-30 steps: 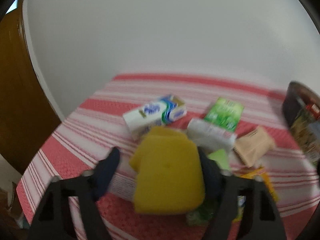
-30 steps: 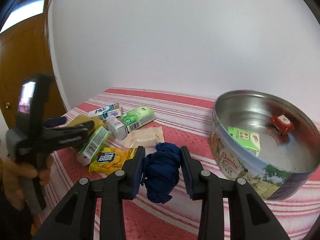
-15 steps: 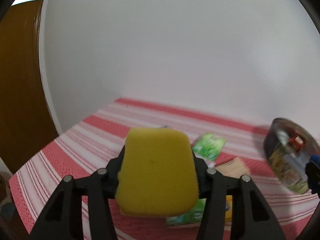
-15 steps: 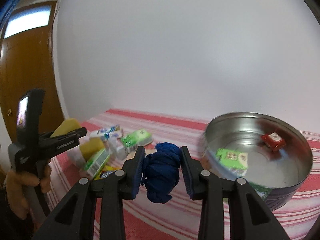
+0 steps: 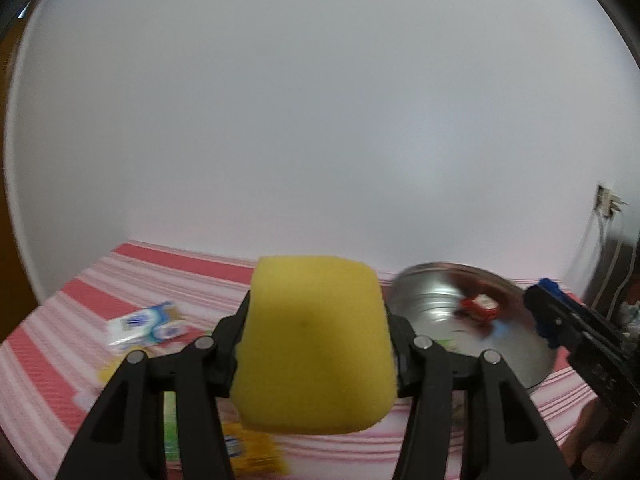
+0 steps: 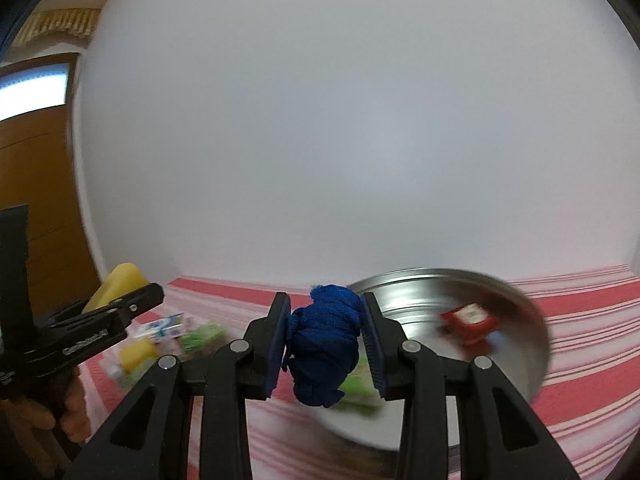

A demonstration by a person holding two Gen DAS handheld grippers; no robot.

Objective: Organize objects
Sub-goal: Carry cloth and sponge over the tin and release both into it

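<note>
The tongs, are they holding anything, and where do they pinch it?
Left tongs squeeze a yellow sponge by its two side edges. Right tongs squeeze a blue cloth bundle by its sides.

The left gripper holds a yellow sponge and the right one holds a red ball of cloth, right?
Not quite. The cloth ball in the right gripper is blue, not red, as the right wrist view shows. The left gripper does hold the yellow sponge.
</note>
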